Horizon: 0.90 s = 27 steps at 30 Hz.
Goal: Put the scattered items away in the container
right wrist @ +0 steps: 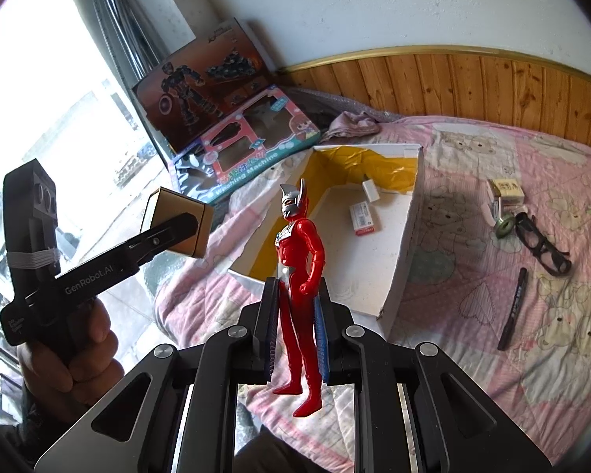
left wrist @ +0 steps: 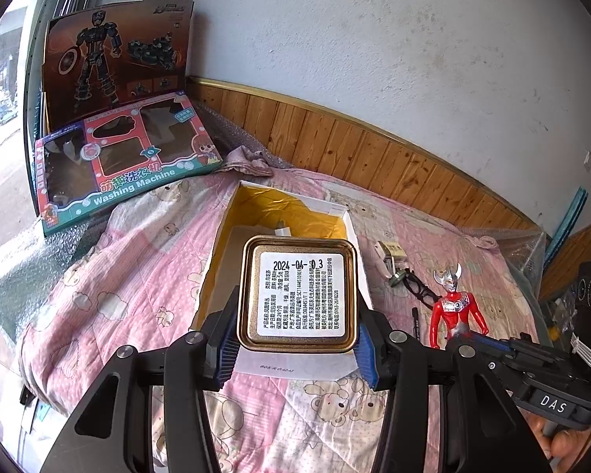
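My left gripper (left wrist: 295, 339) is shut on a gold square tin (left wrist: 297, 295), its white label facing the camera, held above the near end of the open white box with yellow lining (left wrist: 224, 244). In the right wrist view the same tin (right wrist: 177, 220) hangs left of the box (right wrist: 406, 236). My right gripper (right wrist: 295, 315) is shut on a red and silver hero figure (right wrist: 299, 272), upright, in front of the box. The figure (left wrist: 455, 307) also shows right of the tin. Two small cartons (right wrist: 362, 216) lie inside the box.
A pink quilt (right wrist: 492, 315) covers the bed. On it right of the box lie black glasses (right wrist: 543, 248), a black pen (right wrist: 512, 311), a small yellow pack (right wrist: 506, 193) and a round metal piece (right wrist: 504, 228). Two toy boxes (left wrist: 122, 161) lean at the back left by the window.
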### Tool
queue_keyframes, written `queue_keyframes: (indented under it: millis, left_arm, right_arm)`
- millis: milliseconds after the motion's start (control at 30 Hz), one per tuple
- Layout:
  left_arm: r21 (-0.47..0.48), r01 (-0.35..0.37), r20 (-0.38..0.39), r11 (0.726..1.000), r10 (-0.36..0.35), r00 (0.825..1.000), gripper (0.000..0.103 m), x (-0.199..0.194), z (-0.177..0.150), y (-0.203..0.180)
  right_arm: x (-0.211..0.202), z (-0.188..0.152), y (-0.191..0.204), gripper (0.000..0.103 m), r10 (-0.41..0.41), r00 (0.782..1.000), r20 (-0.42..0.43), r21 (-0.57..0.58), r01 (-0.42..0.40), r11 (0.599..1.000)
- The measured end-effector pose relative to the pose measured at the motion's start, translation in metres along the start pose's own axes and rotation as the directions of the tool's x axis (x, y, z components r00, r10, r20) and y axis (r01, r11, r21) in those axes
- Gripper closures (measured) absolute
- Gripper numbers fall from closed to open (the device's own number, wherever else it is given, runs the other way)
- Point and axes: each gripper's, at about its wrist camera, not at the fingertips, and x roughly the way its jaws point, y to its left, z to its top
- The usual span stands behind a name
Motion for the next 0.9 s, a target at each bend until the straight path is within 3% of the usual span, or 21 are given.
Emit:
queue_keyframes:
  millis: [900]
  left_arm:
    - [0.080, -0.064, -0.088, 0.995, 0.071, 0.994, 0.053, 0.075, 0.023, -0.013]
  right_arm:
    - [0.047, 0.044, -0.019, 0.086, -0.024, 0.999, -0.032, 0.011, 0.024, 1.000]
